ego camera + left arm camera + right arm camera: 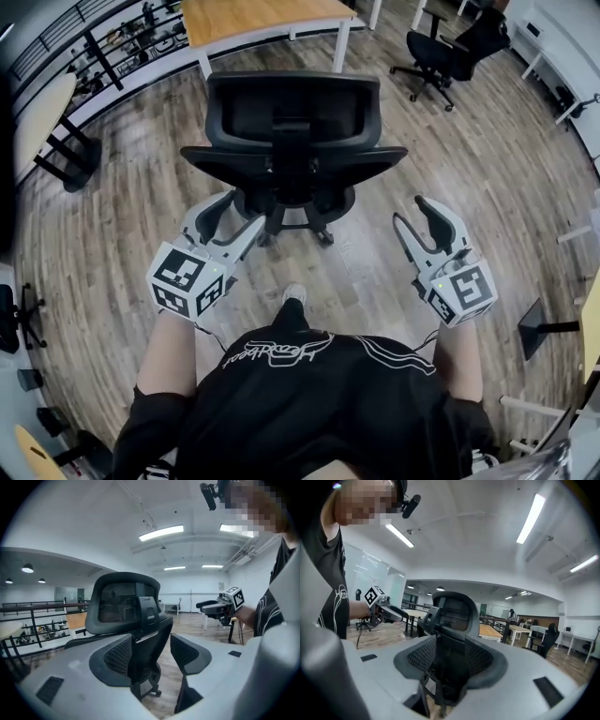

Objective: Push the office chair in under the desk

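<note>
A black office chair (291,141) stands on the wood floor with its backrest and headrest turned toward me. Beyond it is a desk with a wooden top (262,19) and white legs. My left gripper (234,217) hovers near the chair's back at the lower left, its jaws open and empty. My right gripper (412,214) is off to the chair's right, also open and empty. In the left gripper view the chair (126,606) shows beyond the spread jaws of the left gripper (152,656). In the right gripper view the chair (452,616) fills the gap of the right gripper (450,660).
A second black office chair (445,52) stands at the far right. A dark railing (84,47) runs along the far left, by a round table (37,112). A black stand (544,328) sits on the floor at my right. My shoe (293,295) is just behind the chair's base.
</note>
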### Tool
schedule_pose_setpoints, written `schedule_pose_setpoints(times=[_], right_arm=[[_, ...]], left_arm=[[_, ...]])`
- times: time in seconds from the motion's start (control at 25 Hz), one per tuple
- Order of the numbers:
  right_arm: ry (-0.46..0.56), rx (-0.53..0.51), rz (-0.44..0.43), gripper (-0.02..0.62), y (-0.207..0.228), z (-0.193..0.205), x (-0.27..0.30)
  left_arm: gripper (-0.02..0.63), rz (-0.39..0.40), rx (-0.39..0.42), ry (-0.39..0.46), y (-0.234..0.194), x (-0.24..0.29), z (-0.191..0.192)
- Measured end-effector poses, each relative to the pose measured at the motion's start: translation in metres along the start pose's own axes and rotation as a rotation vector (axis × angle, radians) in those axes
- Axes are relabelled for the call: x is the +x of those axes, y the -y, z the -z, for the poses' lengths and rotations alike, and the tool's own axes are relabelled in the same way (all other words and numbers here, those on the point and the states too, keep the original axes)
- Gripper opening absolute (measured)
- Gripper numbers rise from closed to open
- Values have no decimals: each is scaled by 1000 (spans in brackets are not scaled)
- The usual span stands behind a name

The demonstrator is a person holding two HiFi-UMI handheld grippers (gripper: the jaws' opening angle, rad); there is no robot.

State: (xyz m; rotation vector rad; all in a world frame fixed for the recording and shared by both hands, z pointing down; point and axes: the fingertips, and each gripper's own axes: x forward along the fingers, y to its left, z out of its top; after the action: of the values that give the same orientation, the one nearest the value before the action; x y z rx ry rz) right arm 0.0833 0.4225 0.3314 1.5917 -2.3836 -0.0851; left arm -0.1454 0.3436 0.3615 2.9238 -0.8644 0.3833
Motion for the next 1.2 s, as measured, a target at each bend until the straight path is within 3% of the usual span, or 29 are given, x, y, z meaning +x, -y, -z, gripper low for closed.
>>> schedule_pose_setpoints(times=[0.24,0.48,0.84,1.2], right_arm=[[-106,-144,45,242,27,18,40],[-236,-276,83,269,48,44,75],[-389,-463,109,275,63,79,118],[-483,-621,164,275,88,90,143]], left_arm=[[274,-102,86,-76,-59,7,13],[279,-208,318,-227,-113,18,32],[279,-279,616,-372,-164,42,53],[279,-271,780,-440,-187,60,66]])
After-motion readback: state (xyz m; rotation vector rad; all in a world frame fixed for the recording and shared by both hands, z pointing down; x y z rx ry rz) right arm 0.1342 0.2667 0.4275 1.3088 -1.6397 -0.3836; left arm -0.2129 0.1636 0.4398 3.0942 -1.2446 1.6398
